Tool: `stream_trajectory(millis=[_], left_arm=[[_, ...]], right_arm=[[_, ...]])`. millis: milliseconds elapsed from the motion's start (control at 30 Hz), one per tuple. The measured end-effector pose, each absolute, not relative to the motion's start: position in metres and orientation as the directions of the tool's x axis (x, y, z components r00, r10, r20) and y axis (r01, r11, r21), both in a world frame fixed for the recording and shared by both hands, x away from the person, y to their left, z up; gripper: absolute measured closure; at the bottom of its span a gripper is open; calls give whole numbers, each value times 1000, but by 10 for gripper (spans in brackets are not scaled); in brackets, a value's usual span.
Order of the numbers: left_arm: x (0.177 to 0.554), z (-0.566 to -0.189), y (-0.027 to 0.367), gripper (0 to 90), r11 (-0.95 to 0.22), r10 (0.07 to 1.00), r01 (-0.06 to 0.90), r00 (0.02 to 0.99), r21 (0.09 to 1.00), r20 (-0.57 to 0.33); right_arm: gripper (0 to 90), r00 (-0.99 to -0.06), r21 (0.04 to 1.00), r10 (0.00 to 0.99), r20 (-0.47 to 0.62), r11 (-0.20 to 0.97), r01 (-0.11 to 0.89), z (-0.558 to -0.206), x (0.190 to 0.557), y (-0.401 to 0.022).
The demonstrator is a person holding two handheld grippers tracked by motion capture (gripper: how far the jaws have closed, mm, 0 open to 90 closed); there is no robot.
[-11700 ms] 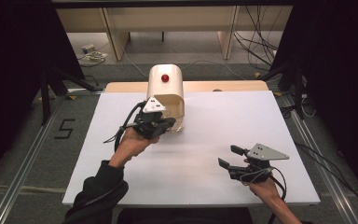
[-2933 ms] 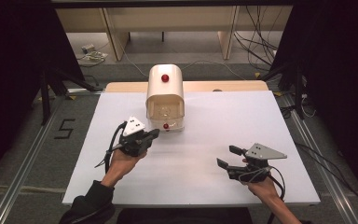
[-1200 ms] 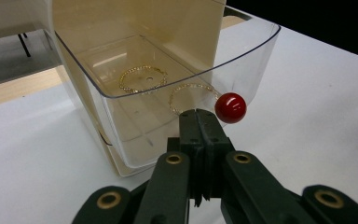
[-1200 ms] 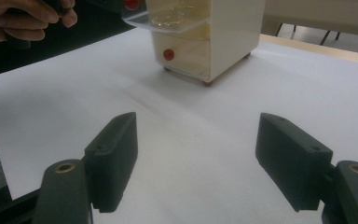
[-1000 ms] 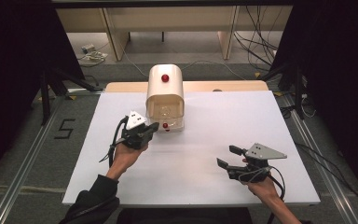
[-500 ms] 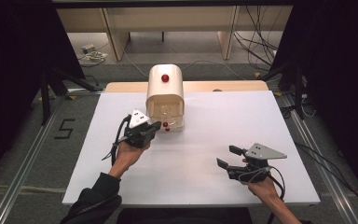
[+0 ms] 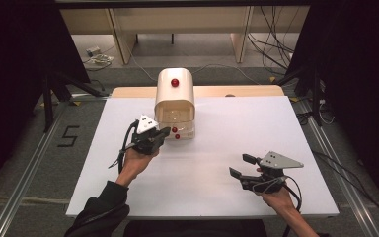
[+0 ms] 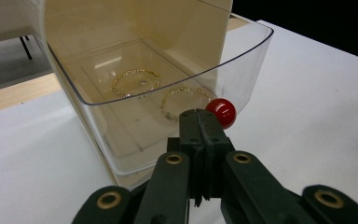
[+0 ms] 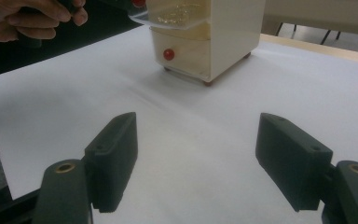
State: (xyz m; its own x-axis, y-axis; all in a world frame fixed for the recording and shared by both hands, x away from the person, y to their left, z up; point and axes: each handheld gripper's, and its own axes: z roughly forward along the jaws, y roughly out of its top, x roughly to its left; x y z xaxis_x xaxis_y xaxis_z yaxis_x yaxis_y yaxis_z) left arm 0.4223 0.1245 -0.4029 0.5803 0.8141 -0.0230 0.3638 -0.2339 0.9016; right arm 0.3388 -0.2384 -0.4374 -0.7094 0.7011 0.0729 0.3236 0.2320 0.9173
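Observation:
A cream drawer box (image 7: 175,94) stands at the back middle of the white table (image 7: 276,128). Its clear upper drawer (image 8: 244,70) is pulled out, and two gold chain bracelets (image 8: 135,81) lie inside. My left gripper (image 8: 200,119) is shut with nothing between its jaws. Its tip sits just left of the drawer's red knob (image 8: 221,113), close to the drawer front, and whether it touches I cannot tell. In the high view that left gripper (image 7: 160,133) lies left of the box front. My right gripper (image 7: 239,165) rests open on the table at the right, well away from the box (image 9: 223,37).
A second red knob (image 9: 168,54) marks the closed lower drawer, and a third (image 7: 174,82) sits on the box's top. A wooden board edge (image 7: 237,91) runs behind the table. Cables and shelf legs lie on the floor beyond.
After resting farther back from the box a few seconds ago, the left gripper now lies a little closer to the drawer front. The right gripper has kept still.

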Motion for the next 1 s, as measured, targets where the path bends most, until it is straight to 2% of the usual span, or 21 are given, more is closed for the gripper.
stream_trajectory(millis=[1000], left_arm=[[432, -406, 128, 893, -219, 830, 363, 557, 906, -23]], right_arm=[[302, -709, 916, 702, 70, 236, 324, -437, 339, -238]])
